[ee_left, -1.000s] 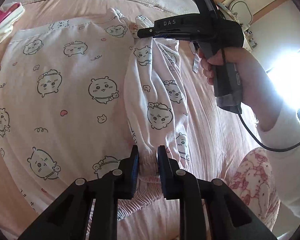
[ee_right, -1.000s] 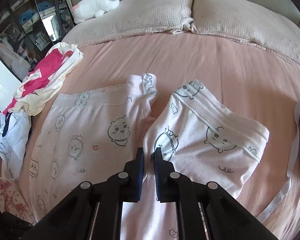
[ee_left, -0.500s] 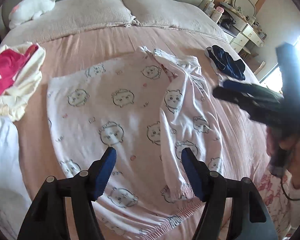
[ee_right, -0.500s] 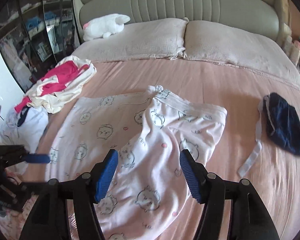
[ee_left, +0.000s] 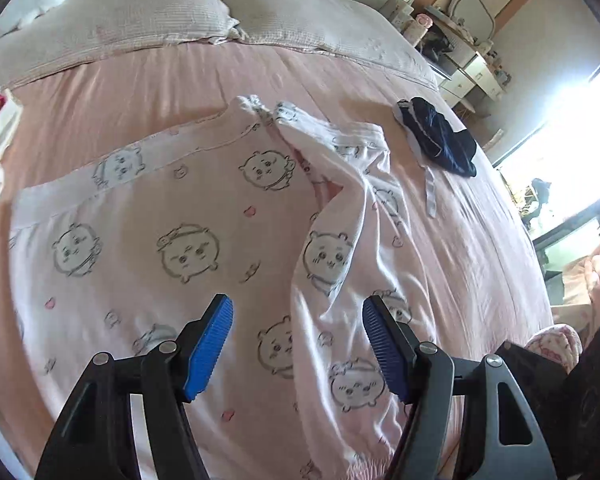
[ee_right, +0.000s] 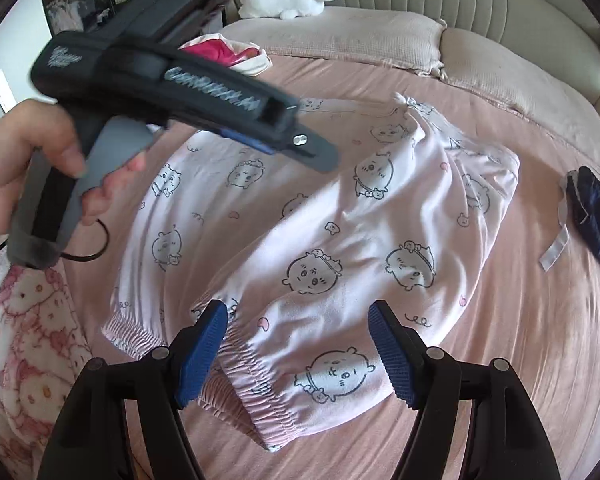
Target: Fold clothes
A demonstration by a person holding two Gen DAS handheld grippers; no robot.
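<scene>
Pajama pants [ee_right: 340, 240], soft, light and floppy, lie leg-over-leg on the bed [ee_right: 520, 340]; both left tongs [ee_left: 298, 344] and right tongs [ee_right: 298, 350] hover wide open and empty, the near gathered cuffs [ee_right: 256, 376] looking the likeliest hold.

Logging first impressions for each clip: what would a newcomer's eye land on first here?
The pink pyjama trousers printed with cartoon animal faces, spread across the middle of the pink bed with one leg folded over the other. Next, the left gripper held in a hand at the upper left of the right wrist view. Both grippers' blue-padded jaws stand wide open; a dark navy garment lies apart to the right.
</scene>
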